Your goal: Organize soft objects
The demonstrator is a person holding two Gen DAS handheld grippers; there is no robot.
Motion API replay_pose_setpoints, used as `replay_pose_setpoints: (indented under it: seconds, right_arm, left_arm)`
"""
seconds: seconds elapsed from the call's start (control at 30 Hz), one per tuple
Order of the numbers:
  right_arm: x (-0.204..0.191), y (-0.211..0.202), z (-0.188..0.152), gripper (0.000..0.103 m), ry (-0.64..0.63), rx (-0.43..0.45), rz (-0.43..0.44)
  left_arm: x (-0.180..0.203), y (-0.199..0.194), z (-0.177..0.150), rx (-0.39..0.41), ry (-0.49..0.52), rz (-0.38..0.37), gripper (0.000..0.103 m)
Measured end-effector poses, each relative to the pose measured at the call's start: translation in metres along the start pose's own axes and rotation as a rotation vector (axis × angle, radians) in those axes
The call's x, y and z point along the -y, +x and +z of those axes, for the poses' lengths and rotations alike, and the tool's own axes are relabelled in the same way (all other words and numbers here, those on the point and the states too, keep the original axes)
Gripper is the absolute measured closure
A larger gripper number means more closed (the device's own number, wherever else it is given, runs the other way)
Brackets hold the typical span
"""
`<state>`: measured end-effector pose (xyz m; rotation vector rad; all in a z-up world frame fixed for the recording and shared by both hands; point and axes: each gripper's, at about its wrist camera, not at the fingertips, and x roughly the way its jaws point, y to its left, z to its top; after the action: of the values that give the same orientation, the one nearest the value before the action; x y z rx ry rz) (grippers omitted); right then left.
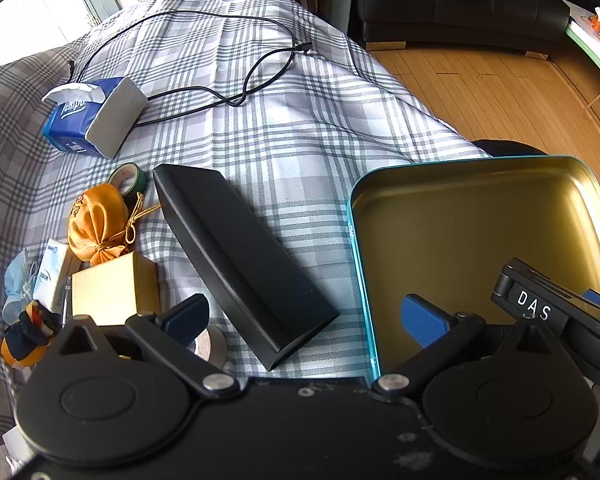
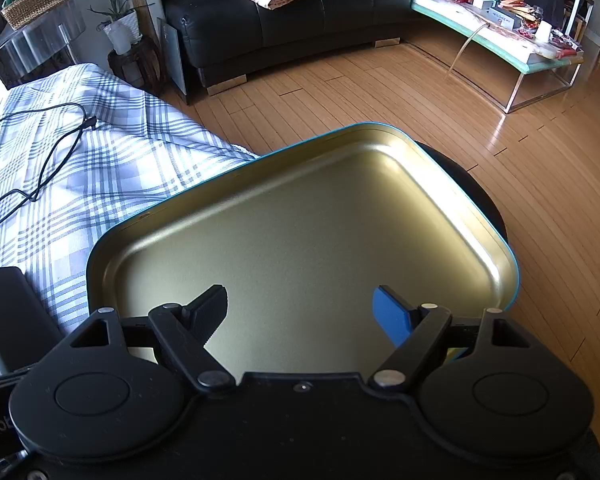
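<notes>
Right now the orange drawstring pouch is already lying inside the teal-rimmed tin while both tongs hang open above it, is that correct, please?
Not quite: the tin holds nothing. The left wrist view shows the orange drawstring pouch lying on the checked cloth, beside the green tape roll. The rest stands: the left tongs and right tongs are both open.

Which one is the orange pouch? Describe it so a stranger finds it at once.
On the plaid-covered bed, look left of the long black box. The shiny orange satin drawstring pouch lies there, between green tape and gold carton; only it is tied with gold cord.
</notes>
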<state>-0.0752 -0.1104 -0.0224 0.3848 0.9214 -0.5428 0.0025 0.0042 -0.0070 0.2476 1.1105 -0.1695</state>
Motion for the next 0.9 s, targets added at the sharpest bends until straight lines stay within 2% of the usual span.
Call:
replay_pose_setpoints:
  seconds: [0.9]
  right_arm:
    - [0.0, 0.0003, -0.0003, 0.028, -0.002, 0.0, -0.003]
  left_arm:
    - [0.001, 0.0019, -0.0012, -0.005, -0.001, -0.002, 0.0]
